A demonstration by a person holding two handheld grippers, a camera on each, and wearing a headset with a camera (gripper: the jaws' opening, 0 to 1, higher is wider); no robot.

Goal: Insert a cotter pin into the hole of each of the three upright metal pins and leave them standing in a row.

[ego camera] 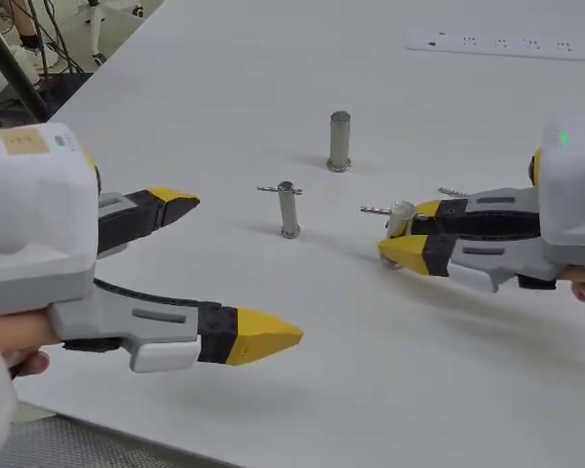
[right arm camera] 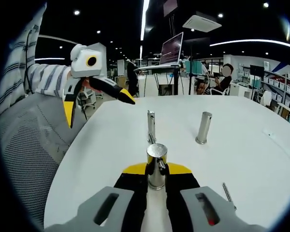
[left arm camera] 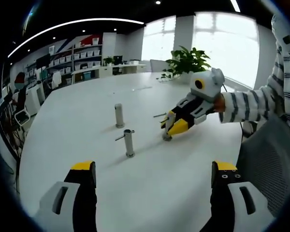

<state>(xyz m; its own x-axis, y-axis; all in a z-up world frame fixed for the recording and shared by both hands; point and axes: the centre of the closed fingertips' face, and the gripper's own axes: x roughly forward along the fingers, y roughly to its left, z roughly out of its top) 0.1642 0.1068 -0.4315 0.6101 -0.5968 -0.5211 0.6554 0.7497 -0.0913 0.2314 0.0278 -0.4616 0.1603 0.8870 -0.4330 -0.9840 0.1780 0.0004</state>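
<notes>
Steadying one pin (ego camera: pixel 401 213) upright, the right tongs (ego camera: pixel 408 234) clamp it in the head view, seemingly with a cotter (ego camera: pixel 375 210) already through. The left tongs (ego camera: pixel 242 269) gape, idle. In the left gripper view, the middle pin (left arm camera: pixel 129 143) stands ahead with its cotter in, and the far pin (left arm camera: pixel 119 115) is bare. In the right gripper view, a spare cotter (right arm camera: pixel 226 192) lies right of the jaws.

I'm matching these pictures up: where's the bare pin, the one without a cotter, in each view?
Head view: bare pin upper centre, farthest back.
Left gripper view: bare pin left of centre, beyond the middle pin.
Right gripper view: bare pin right of centre, right of the middle pin.
Shared landmark: the middle pin, cotter through its top.
</notes>
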